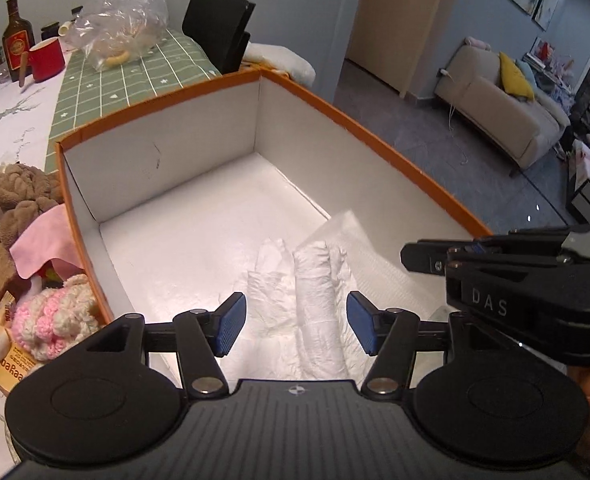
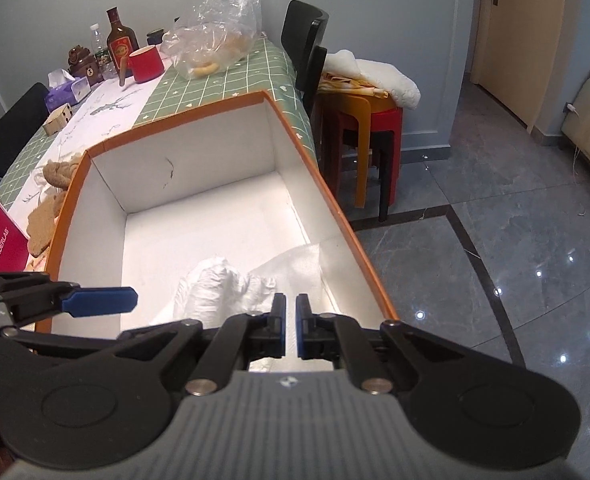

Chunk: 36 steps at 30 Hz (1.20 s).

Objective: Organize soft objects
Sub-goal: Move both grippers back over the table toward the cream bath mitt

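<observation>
A white box with an orange rim [image 1: 155, 160] [image 2: 199, 152] stands on the table. On its floor lie a crumpled white soft bundle [image 1: 315, 292] [image 2: 215, 288] and a flat white quilted sheet [image 1: 359, 240] [image 2: 295, 264]. My left gripper [image 1: 297, 324] hovers over the bundle, open, with its blue pads [image 1: 231, 324] apart on either side and not pressing it. My right gripper [image 2: 291, 326] is over the box's near right corner, shut, with only a thin slit between its pads and nothing visibly pinched. Its black body [image 1: 515, 280] shows in the left wrist view.
Left of the box lie brown plush pieces [image 1: 15, 188] [image 2: 57, 174], a pink cloth [image 1: 43, 240] and a pink-white crochet item [image 1: 55, 320]. Behind are a red mug [image 1: 47, 58], a bottle [image 1: 17, 36] and a plastic bag [image 1: 127, 20]. Stacked stools [image 2: 359, 120] stand off the table's right edge.
</observation>
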Each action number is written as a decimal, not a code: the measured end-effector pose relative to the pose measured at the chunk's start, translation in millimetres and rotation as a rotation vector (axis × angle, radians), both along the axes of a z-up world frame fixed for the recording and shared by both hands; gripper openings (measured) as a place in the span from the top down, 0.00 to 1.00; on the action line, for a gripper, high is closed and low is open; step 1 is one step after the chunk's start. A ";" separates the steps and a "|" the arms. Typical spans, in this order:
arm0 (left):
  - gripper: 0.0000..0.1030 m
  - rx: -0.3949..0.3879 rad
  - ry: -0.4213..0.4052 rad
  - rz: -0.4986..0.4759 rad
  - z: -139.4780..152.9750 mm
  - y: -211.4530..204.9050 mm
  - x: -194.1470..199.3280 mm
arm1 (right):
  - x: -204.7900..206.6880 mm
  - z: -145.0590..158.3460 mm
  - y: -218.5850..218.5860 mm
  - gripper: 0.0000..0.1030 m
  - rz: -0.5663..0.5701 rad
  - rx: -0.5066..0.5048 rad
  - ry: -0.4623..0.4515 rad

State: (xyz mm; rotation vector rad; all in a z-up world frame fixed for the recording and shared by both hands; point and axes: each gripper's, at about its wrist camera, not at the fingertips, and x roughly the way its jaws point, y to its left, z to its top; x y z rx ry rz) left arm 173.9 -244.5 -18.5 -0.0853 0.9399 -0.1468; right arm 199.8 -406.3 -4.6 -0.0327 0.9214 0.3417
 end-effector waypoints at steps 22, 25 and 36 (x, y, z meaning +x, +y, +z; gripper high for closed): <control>0.21 0.053 -0.144 0.054 69.1 112.4 -47.9 | -20.8 29.3 25.0 0.83 0.028 0.021 -0.120; 0.20 0.088 -0.176 0.017 79.8 124.7 -67.2 | -28.2 36.6 37.1 0.65 0.037 0.044 -0.168; 0.14 0.100 -0.147 0.073 47.1 205.0 -108.2 | -65.0 45.3 99.1 0.53 0.203 0.102 -0.223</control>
